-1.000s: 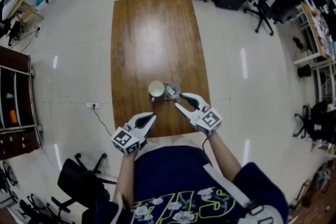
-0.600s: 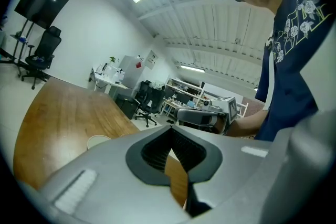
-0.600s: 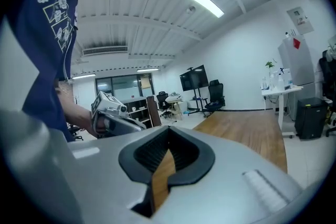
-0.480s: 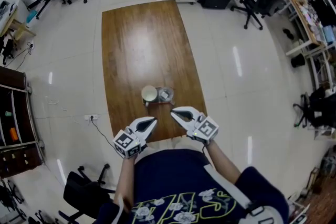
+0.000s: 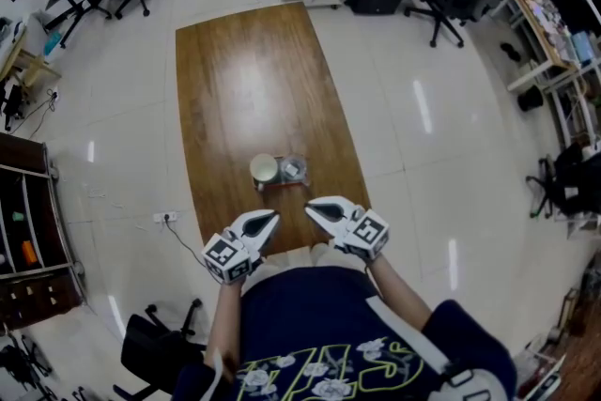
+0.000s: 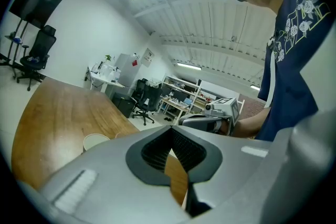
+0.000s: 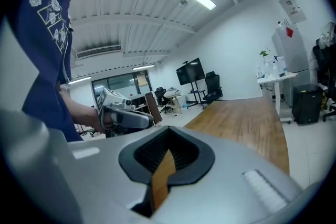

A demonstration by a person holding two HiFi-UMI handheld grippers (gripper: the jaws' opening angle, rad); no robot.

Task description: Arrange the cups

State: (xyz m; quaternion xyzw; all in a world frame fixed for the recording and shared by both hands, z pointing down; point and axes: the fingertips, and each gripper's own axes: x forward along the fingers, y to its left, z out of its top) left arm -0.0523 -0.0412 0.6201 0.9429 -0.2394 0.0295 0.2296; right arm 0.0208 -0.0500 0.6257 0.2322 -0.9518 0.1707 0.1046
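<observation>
Two cups by the near edge of the table (image 5: 244, 80), both grippers closed and empty.

A pale cup (image 5: 264, 170) and a clear cup (image 5: 293, 169) stand upright side by side, touching or all but touching, about midway between the table's long edges and close to its near edge (the pale one is on the left). The left gripper (image 5: 271, 217) hangs over the near edge with its jaws pressed together and nothing between them. The right gripper (image 5: 312, 205) sits just beside it over the same edge, jaws likewise together and empty. Both point toward the cups and are apart from them; the rest of the tabletop is bare wood.
</observation>
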